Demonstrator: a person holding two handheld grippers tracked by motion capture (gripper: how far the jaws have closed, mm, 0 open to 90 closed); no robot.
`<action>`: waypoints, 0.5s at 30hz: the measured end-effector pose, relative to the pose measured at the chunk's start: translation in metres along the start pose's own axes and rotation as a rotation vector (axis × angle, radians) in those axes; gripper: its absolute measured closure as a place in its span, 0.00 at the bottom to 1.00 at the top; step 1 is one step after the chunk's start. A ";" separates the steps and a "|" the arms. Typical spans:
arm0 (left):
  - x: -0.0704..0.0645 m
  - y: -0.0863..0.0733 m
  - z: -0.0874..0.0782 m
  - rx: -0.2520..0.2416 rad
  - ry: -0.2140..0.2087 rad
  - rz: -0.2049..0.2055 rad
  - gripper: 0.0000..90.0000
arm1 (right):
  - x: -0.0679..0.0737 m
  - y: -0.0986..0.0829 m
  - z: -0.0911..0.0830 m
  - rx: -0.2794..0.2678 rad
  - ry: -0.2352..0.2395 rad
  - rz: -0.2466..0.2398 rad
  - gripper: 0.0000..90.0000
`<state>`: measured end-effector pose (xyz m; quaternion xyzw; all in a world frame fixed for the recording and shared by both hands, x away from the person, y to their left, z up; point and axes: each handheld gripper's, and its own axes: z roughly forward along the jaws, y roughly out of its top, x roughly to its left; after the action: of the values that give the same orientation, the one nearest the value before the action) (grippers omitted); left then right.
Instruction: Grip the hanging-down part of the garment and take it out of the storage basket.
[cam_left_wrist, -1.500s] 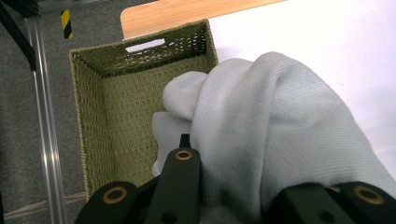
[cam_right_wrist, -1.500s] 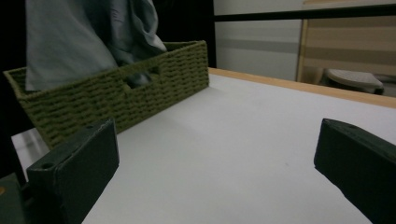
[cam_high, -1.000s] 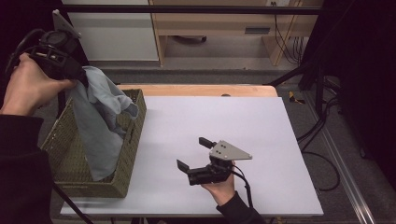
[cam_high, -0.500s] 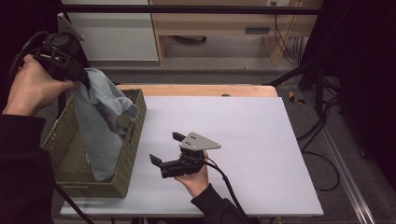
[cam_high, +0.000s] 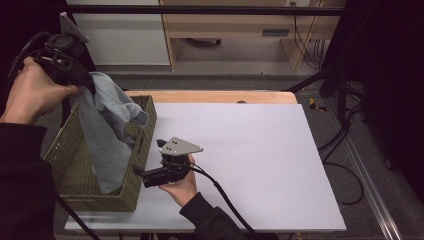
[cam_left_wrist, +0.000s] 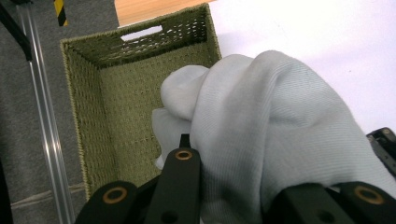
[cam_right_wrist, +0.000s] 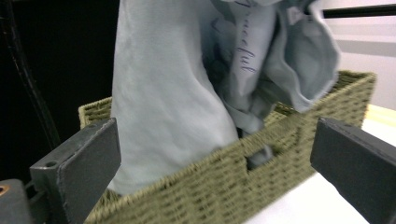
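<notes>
A pale blue-grey cloth (cam_high: 107, 132) hangs from my left gripper (cam_high: 82, 80), held high over the olive woven basket (cam_high: 70, 172) at the table's left; its lower end reaches into the basket. In the left gripper view the cloth (cam_left_wrist: 261, 135) bulges between the black jaws, which are shut on it, above the basket's inside (cam_left_wrist: 121, 102). My right gripper (cam_high: 150, 159) is low over the table, just right of the basket, jaws wide open and pointed at its side wall (cam_right_wrist: 261, 182). The cloth (cam_right_wrist: 187, 88) hangs behind that wall.
The white tabletop (cam_high: 250, 150) stretches to the right of the basket. A wooden strip (cam_high: 215, 96) runs along the far edge. Cables (cam_high: 345, 145) lie on the floor to the right, and a metal rail (cam_left_wrist: 44, 126) runs beside the basket.
My right gripper has moved left across the table, from mid-table to right beside the basket. The left gripper still holds the cloth up, roughly in place.
</notes>
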<state>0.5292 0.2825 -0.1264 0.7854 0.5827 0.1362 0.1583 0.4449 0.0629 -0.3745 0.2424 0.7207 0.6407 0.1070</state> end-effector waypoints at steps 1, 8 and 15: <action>0.000 0.000 0.000 0.000 -0.001 0.001 0.90 | 0.001 0.000 0.004 0.005 0.003 -0.002 0.02; -0.001 0.002 -0.002 0.000 0.006 0.002 0.90 | 0.014 -0.001 0.036 0.039 0.022 -0.017 0.03; -0.003 0.002 -0.002 -0.002 0.009 0.007 0.90 | 0.027 -0.005 0.066 0.064 0.035 0.007 0.04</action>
<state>0.5291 0.2797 -0.1238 0.7867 0.5804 0.1409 0.1562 0.4517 0.1332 -0.3852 0.2371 0.7417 0.6218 0.0844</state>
